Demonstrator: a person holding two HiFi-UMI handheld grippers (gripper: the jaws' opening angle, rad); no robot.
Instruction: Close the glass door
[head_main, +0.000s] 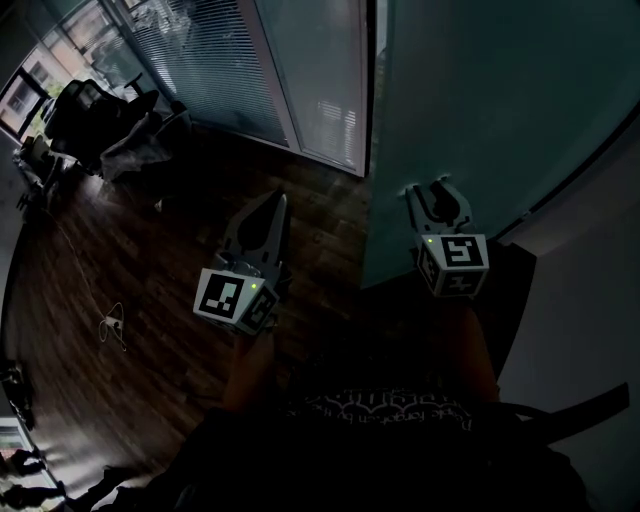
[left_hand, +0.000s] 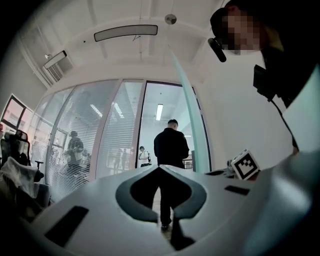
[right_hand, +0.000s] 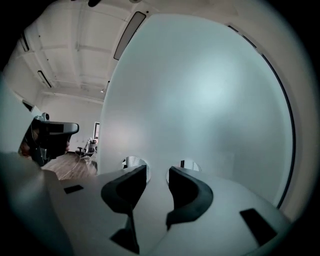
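While open, glass door (right_hand: 200, 100): dead ahead of right gripper (right_hand: 157, 170)
right gripper: spread, empty, nearer
left gripper (left_hand: 160, 167): pressed together

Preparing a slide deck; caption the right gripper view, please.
Right gripper, jaws apart with nothing between them, faces the frosted glass door close ahead.

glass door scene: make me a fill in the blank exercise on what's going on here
The right gripper faces the frosted glass door with its jaws ___. The left gripper has its jaws ___. In the left gripper view a person in black stands with their ___ to the camera. The floor is dark ___.
Missing words: open; shut; back; wood
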